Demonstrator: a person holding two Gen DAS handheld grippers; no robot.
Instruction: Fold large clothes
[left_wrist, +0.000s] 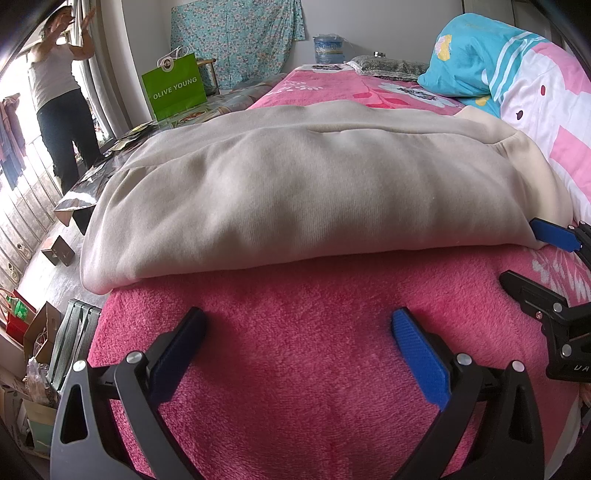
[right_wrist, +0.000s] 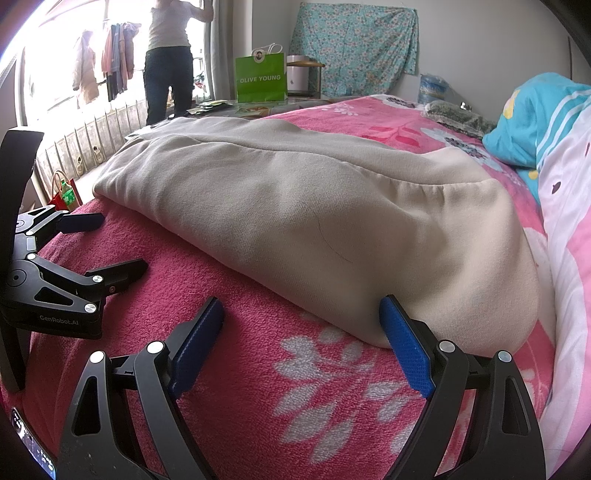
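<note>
Garment (left_wrist: 295, 184) beige knit (folded, puffy) | blanket (left_wrist: 295, 350) pink fleece | both tools (left_wrist: 295, 328) (right_wrist: 301, 317) wide, empty

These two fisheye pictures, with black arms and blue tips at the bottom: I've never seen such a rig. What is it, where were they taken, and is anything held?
No robot here: a person holds hand tongs, each carrying a camera looking along its fingers. One picture comes from the left tongs, the other from the right tongs. Both stand open and hold nothing. On the pink blanket lies a folded beige garment; the right tongs sit at its near right corner. A quilt is piled at the right.
</note>
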